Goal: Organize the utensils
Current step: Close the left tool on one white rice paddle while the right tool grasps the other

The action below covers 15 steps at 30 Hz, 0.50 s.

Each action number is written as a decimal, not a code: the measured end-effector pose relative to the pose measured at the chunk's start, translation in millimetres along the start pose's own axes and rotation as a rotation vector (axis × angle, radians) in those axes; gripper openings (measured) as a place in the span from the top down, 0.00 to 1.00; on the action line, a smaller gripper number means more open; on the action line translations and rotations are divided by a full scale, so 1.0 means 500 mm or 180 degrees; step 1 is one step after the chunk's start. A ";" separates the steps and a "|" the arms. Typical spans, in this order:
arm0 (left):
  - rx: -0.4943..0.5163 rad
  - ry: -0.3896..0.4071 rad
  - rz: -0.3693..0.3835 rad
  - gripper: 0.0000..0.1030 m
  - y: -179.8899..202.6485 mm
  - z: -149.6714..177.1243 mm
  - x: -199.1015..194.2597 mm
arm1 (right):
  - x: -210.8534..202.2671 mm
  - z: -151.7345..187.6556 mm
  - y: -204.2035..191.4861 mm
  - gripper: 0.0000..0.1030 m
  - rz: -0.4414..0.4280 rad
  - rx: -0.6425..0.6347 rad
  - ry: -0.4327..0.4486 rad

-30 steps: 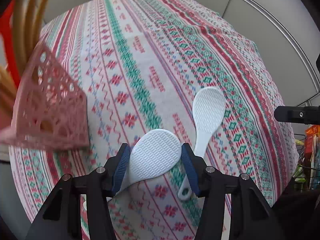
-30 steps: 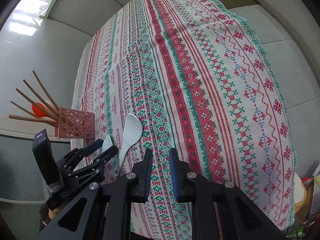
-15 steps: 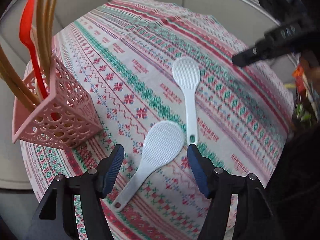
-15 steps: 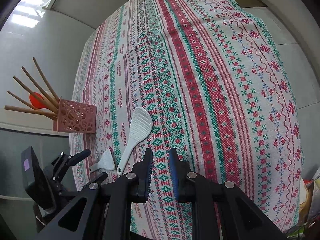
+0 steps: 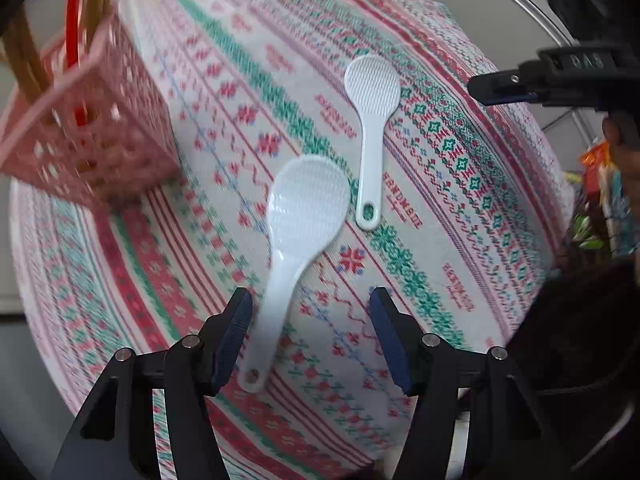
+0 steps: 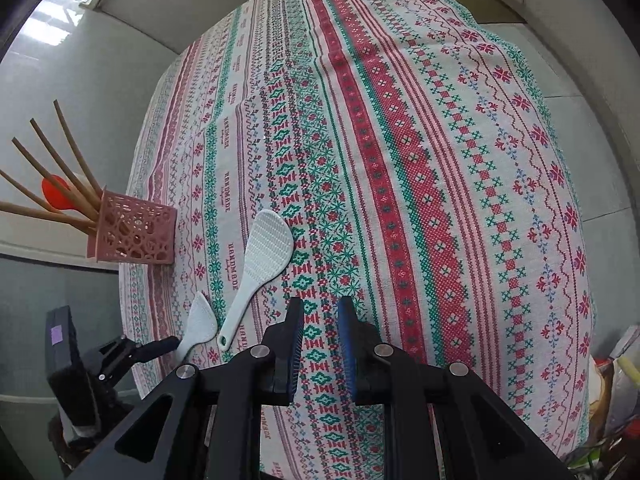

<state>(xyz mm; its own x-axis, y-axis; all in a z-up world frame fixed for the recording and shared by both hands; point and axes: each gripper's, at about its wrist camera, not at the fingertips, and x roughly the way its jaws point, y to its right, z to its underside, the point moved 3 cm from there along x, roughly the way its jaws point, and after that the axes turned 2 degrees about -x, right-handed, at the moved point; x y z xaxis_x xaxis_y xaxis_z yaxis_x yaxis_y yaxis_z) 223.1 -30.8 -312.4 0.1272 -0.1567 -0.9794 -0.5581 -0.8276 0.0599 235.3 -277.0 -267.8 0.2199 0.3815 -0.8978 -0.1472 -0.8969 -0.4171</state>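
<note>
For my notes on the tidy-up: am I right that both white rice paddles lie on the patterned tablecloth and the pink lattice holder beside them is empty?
Not quite: the pink lattice holder is not empty. The right wrist view shows wooden sticks and a red spoon standing in it. Both white rice paddles do lie on the patterned tablecloth.

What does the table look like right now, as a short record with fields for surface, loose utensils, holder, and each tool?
surface: patterned tablecloth
loose utensils: two white rice paddles lying flat, near paddle, far paddle
holder: pink lattice basket with wooden sticks and a red spoon
left tool: open, near paddle's handle between the fingers, not gripped
right tool: narrow gap, jaws just opening, holding nothing
</note>
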 end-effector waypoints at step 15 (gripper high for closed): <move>0.0145 0.0471 -0.0178 0.41 0.025 -0.077 0.036 | 0.019 0.003 -0.032 0.38 0.0215 -0.0126 0.0042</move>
<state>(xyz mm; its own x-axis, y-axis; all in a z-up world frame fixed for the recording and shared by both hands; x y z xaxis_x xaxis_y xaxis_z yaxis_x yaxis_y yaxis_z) 250.1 -64.7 -321.7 0.2767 -0.1916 -0.9417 -0.5830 -0.8125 -0.0060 238.4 -258.8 -270.1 0.2234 0.3169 -0.9218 -0.1239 -0.9288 -0.3494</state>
